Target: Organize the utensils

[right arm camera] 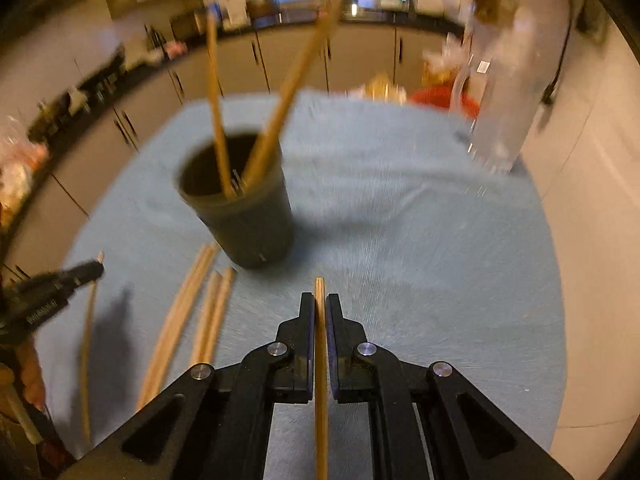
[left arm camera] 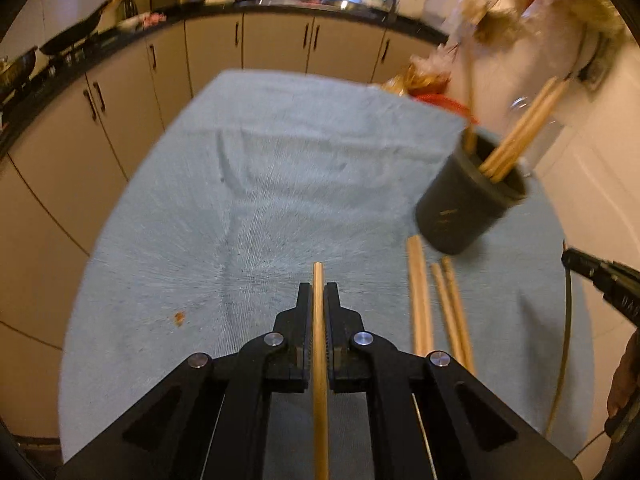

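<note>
Both the left gripper [left arm camera: 318,292] and right gripper [right arm camera: 319,302] clamp one chopstick [left arm camera: 319,320] each lengthwise, presumably for dropping into the dark cup [right arm camera: 244,216] beside the loose chopsticks [right arm camera: 200,312].

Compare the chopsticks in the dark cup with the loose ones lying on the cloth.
The chopsticks in the dark cup stand tilted, leaning on the rim of the cup; the loose chopsticks lie flat on the blue cloth beside it. The former splay apart; the latter lie roughly parallel. Both look like pale wood.
</note>
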